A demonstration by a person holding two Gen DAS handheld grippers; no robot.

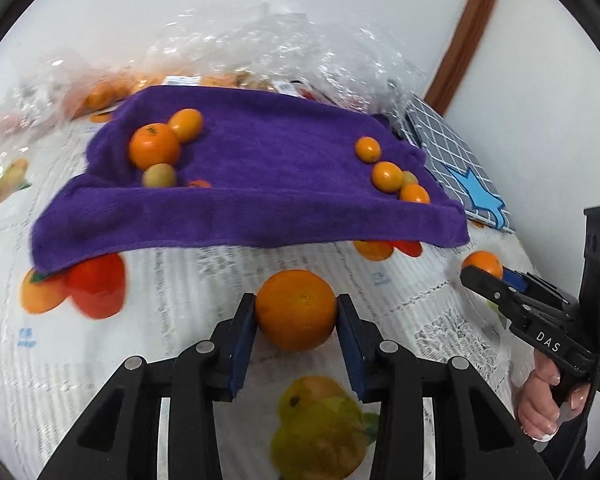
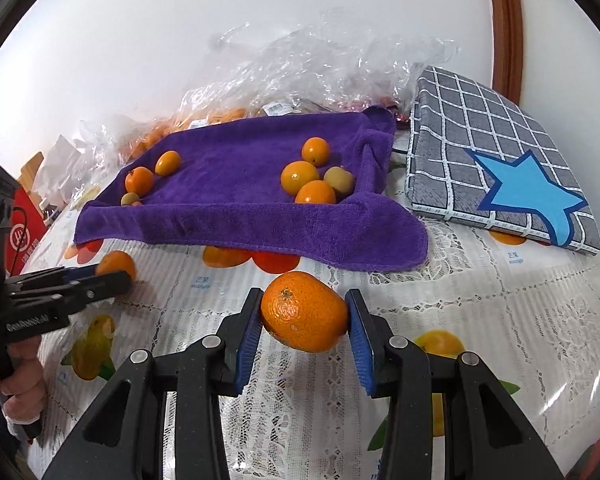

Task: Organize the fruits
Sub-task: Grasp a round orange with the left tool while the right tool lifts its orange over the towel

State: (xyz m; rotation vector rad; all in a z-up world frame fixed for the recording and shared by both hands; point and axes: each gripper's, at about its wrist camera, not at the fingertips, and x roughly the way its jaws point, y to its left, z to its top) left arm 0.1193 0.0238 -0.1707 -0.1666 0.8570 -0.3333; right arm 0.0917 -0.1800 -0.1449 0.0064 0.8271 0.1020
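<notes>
My left gripper (image 1: 296, 316) is shut on a round orange (image 1: 296, 310) just above the tablecloth, in front of the purple towel (image 1: 268, 176). My right gripper (image 2: 304, 312) is shut on a mandarin (image 2: 305, 311) before the towel's near edge (image 2: 260, 232). Each gripper shows in the other's view, the right one (image 1: 480, 272) with its mandarin (image 1: 483, 263), the left one (image 2: 116, 276) with its orange (image 2: 116, 265). On the towel lie two groups of small oranges and kumquats, one at the left (image 1: 155, 146) and one at the right (image 1: 387, 176).
A grey checked cushion with a blue star (image 2: 500, 168) lies right of the towel. Clear plastic bags of fruit (image 2: 300, 76) pile up behind it against the white wall. A red box (image 2: 22, 232) stands at the far left. The tablecloth (image 2: 500, 320) has printed fruit.
</notes>
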